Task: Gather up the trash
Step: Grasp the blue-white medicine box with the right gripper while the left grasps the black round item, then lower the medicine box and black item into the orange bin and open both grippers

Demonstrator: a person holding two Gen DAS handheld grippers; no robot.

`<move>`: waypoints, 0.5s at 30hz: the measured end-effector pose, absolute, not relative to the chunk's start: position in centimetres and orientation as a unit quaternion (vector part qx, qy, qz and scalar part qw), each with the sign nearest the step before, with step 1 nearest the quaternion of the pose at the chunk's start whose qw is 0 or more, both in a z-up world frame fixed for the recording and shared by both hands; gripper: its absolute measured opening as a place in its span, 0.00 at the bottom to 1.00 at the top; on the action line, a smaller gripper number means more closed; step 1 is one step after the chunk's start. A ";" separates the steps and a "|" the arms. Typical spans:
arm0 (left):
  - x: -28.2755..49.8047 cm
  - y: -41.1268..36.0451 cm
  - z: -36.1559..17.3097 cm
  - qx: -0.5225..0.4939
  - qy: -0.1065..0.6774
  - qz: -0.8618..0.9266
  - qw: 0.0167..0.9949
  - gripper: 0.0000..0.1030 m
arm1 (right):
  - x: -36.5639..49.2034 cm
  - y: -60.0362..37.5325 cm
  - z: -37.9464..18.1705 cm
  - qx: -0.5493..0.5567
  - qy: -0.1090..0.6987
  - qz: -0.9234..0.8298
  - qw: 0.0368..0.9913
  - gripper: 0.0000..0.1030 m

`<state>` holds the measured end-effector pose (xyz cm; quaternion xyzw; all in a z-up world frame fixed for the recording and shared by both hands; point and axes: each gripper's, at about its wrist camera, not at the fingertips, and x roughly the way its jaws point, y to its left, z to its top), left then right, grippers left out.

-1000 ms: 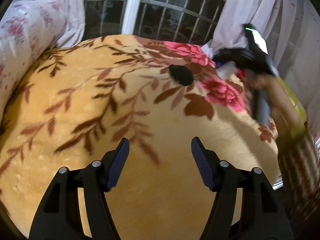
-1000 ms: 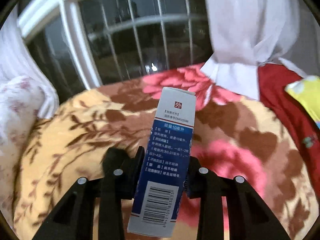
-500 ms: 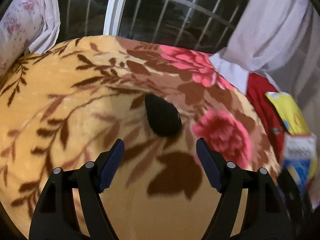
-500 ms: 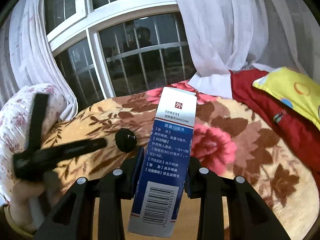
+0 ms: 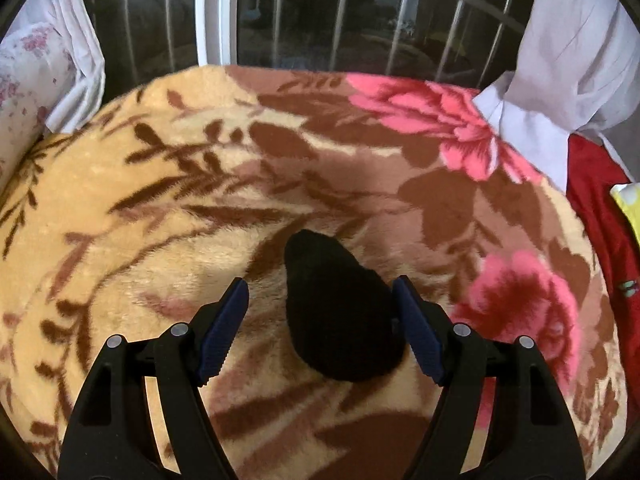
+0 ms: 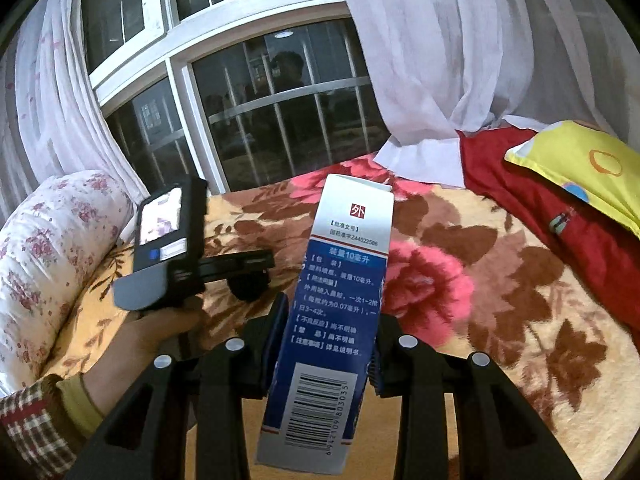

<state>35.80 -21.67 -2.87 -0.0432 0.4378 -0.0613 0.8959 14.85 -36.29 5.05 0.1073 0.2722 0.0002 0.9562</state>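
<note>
Trash here means two things: a black lump (image 5: 340, 320) lying on the blanket (image 5: 160, 240), and a blue-and-white carton (image 6: 340, 292) already picked up. The black lump looks soft and matte, rounded, with one narrower end pointing toward twelve o'clock in the left wrist view; what it is cannot be told. It sits between the two fingers of the left gripper (image 5: 322, 300), nearer the finger at three o'clock and perhaps brushing it, with a clear gap to the finger at nine o'clock. The jaws have just been closing in around it but stand spread, and the pads do not press on it.

The right gripper (image 6: 330, 344) pinches the carton by its long sides, pads tight on both. The carton stands upright with its barcode at six o'clock and its open top flap at twelve o'clock, held above the blanket.

In the right wrist view, at nine o'clock of the carton, a hand (image 6: 152, 332) with a checked sleeve (image 6: 36, 428) grips the left tool's handle, and the black lump shows as a small dark shape beneath that tool.

The blanket is tan with brown leaves and pink flowers. A flowered pillow (image 6: 52, 256) lies at nine o'clock, a red cloth (image 6: 540, 200) and a yellow cushion (image 6: 580, 168) at two o'clock. A barred window (image 6: 260, 112) and white curtains (image 6: 440, 48) fill twelve o'clock.
</note>
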 end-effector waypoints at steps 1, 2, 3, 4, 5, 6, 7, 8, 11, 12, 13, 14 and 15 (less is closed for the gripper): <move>35.7 -21.7 -3.0 -0.046 0.437 -0.074 0.895 0.56 | 14.9 -36.1 5.0 0.105 0.273 0.001 0.956 0.34; 35.5 -21.8 -3.0 -0.043 0.434 -0.084 0.896 0.47 | 14.9 -36.2 4.9 0.104 0.273 0.001 0.956 0.34; 35.2 -22.0 -2.8 -0.032 0.429 -0.088 0.898 0.47 | 14.9 -36.2 4.9 0.103 0.273 0.000 0.956 0.34; 34.6 -22.2 -2.5 -0.023 0.420 -0.091 0.902 0.46 | 14.9 -36.2 4.8 0.102 0.274 0.000 0.956 0.34; 34.2 -22.2 -2.3 -0.019 0.416 -0.095 0.904 0.45 | 14.9 -36.3 4.8 0.103 0.273 0.000 0.956 0.34; 33.6 -22.0 -2.1 -0.020 0.414 -0.102 0.905 0.45 | 15.0 -36.3 4.9 0.104 0.273 0.000 0.956 0.34; 33.3 -21.9 -2.0 -0.022 0.414 -0.106 0.904 0.45 | 15.0 -36.2 4.9 0.103 0.272 0.002 0.957 0.34; 32.9 -21.7 -1.8 -0.024 0.413 -0.108 0.904 0.45 | 15.0 -36.2 5.0 0.102 0.272 0.002 0.957 0.34; 31.3 -20.7 -0.8 -0.016 0.402 -0.111 0.909 0.45 | 14.8 -36.1 5.0 0.097 0.270 0.001 0.958 0.34; 30.6 -20.3 -0.4 -0.012 0.396 -0.110 0.912 0.45 | 14.8 -36.0 4.9 0.096 0.270 0.000 0.958 0.34; 30.1 -19.9 -0.1 -0.009 0.391 -0.109 0.914 0.45 | 14.8 -36.0 4.9 0.097 0.270 0.000 0.958 0.34; 29.5 -19.6 0.3 -0.007 0.386 -0.108 0.916 0.45 | 14.7 -35.9 4.9 0.097 0.270 0.001 0.958 0.34; 28.5 -19.0 0.7 -0.001 0.380 -0.108 0.919 0.45 | 14.7 -35.8 4.9 0.096 0.270 0.002 0.958 0.34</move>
